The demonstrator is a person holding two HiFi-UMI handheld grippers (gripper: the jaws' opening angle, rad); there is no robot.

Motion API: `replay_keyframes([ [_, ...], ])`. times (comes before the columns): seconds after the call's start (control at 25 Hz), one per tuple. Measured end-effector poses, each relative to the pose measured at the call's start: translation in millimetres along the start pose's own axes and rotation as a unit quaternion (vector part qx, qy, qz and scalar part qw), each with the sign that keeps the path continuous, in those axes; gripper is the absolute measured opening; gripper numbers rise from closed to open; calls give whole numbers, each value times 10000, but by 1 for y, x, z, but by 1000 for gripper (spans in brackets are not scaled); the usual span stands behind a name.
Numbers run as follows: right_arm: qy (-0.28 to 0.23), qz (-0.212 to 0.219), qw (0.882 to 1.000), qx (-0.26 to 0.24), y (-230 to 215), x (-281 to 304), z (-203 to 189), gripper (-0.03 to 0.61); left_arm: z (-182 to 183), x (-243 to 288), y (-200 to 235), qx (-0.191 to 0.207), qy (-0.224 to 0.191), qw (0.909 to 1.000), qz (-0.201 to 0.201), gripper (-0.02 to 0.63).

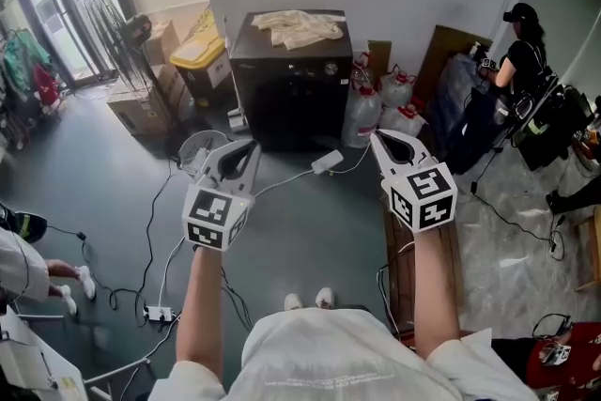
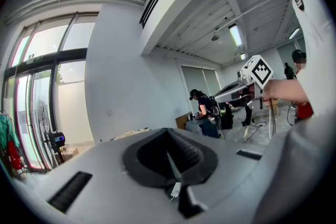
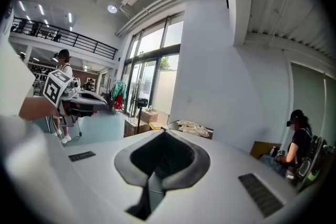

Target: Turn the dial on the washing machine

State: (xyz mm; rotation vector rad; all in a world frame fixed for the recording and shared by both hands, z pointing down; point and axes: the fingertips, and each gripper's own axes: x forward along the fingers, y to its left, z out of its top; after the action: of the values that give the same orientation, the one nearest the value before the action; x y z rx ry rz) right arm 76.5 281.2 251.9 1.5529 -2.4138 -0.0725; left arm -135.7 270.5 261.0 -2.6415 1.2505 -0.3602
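Your left claw [image 1: 246, 151] and right claw [image 1: 380, 139] are shut and empty, and the dial [image 1: 330, 69] at the right end of the washing machine [image 1: 291, 94] front is well ahead, nearer your right claw.

Left claw [image 1: 243, 148], right claw [image 1: 383, 139]: closed, empty

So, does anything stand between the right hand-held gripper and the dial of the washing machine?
Nothing visible blocks it. Between the right hand-held gripper and the dial on the washing machine is open air; only a white adapter with its cable lies on the floor below, and water bottles stand beside the machine.
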Motion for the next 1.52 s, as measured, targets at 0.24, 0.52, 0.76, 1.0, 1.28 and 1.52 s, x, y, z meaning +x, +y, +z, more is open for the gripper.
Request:
replay_keyframes([
  [0.24, 54, 341, 9992, -223, -14, 12, -10, 14, -4, 22, -8, -66, 118, 9999, 84, 12],
  [0.52, 106, 494, 9986, -142, -37, 30, -28, 14, -15, 45, -14, -87, 309, 9993, 192, 12],
  [0.76, -134, 451, 9988, -119, -60, 49, -22, 14, -17, 77, -3, -89, 341, 9992, 189, 12],
  [1.0, -394, 191, 9989, 150, -98, 89, -22, 14, -34, 135, 20, -172, 304, 9994, 21, 12],
  [1.28, 75, 112, 9995, -297, -134, 183, -16, 14, -47, 220, 88, -278, 151, 9995, -20, 12],
  [1.52, 464, 18, 9981, -403, -162, 274, -7, 14, -65, 289, 169, -512, 163, 9986, -4, 12],
])
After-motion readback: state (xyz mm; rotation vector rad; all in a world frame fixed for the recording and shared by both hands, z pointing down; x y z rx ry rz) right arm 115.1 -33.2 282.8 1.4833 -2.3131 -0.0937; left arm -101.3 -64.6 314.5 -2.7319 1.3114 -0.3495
